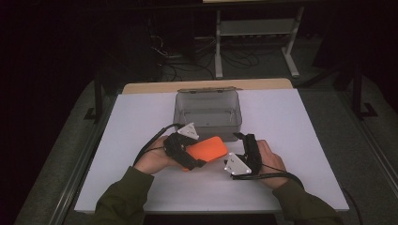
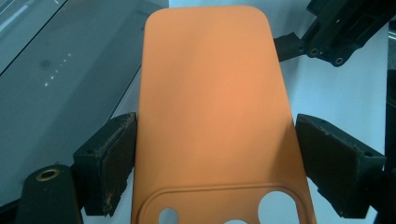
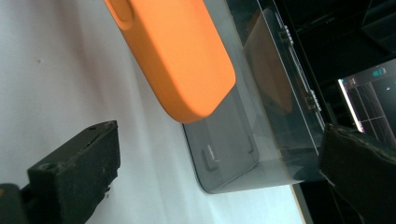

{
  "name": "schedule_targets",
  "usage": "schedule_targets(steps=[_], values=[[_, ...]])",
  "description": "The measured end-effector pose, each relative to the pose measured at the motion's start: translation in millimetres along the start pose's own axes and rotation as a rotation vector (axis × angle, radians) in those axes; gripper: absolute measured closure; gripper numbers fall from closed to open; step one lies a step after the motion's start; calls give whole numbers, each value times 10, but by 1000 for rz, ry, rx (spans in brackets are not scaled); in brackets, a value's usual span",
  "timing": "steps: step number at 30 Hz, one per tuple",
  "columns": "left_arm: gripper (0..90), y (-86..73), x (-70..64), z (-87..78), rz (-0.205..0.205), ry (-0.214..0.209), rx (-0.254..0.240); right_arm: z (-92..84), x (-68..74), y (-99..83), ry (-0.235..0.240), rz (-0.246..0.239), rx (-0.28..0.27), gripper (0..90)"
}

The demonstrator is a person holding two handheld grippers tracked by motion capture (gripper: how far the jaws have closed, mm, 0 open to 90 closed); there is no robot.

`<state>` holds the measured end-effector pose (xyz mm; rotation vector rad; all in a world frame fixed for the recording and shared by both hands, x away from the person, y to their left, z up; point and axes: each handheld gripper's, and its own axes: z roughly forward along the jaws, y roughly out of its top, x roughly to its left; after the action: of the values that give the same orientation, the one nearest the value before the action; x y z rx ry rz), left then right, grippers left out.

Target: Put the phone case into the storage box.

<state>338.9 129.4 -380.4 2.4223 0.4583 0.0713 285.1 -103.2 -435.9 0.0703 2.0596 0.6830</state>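
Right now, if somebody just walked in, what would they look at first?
Probably the bright orange phone case, held above the white table near its front, squeezed between the pads of the left gripper. Just behind it stands a clear grey plastic box with nothing inside. The right gripper waits beside the case, jaws wide apart.

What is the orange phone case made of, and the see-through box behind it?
The orange phone case looks like soft silicone or matte rubbery plastic: smooth, no shine, rounded corners. The box looks like clear, smoky-tinted hard plastic: you can see through its walls, and they reflect the case. I can't be sure of either from looks alone.
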Motion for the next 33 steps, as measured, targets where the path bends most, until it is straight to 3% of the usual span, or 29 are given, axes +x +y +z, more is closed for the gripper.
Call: schedule_targets(steps=[14, 33], values=[[153, 3, -1, 0, 1, 1, 3, -15, 55, 53, -53, -106, -3, 0], [153, 2, 0, 3, 1, 2, 3, -18, 126, 80, -106, -199, 6, 0]])
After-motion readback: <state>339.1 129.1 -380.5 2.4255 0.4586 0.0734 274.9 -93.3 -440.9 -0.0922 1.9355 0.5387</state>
